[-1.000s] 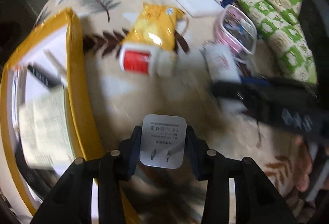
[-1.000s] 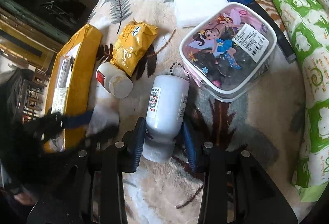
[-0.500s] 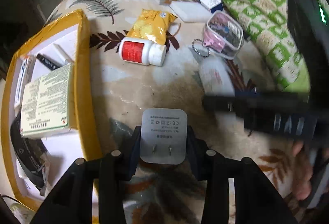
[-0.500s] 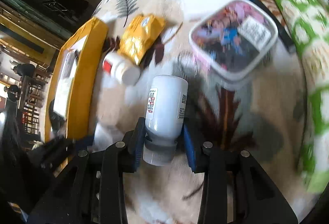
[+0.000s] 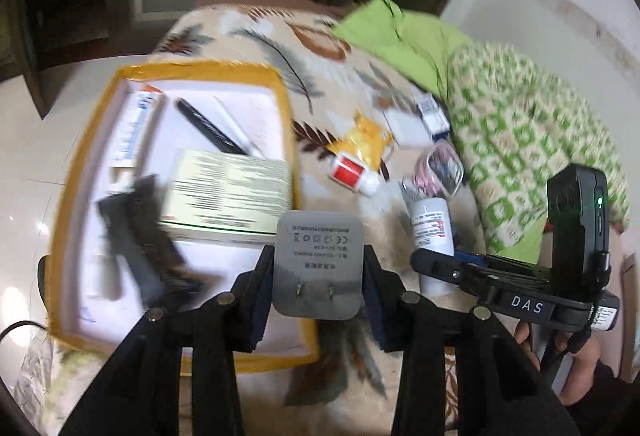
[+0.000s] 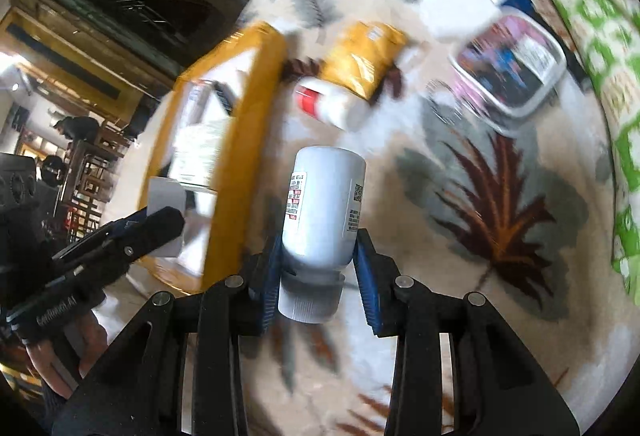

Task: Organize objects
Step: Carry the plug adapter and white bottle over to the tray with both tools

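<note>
Leaf-print blanket [image 6: 500, 196], green quilt [image 5: 532, 124], probably a bed.

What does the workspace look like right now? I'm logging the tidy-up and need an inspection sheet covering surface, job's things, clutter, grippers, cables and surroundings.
Surface: leaf-patterned blanket, soft and uneven.
Job's things: white charger plug in the left gripper; white bottle in the right gripper; yellow-rimmed box already holds a printed carton, a tube and a pen.
Clutter: red-labelled bottle lying on its side, yellow pouch, clear cartoon-lid container, white pad and a barcoded box beyond; blurred.
Grippers: both sets of fingers clamp their loads.
Cables: dark cord at the left edge.
Surroundings: green patterned bedding, dim furniture behind.
</note>
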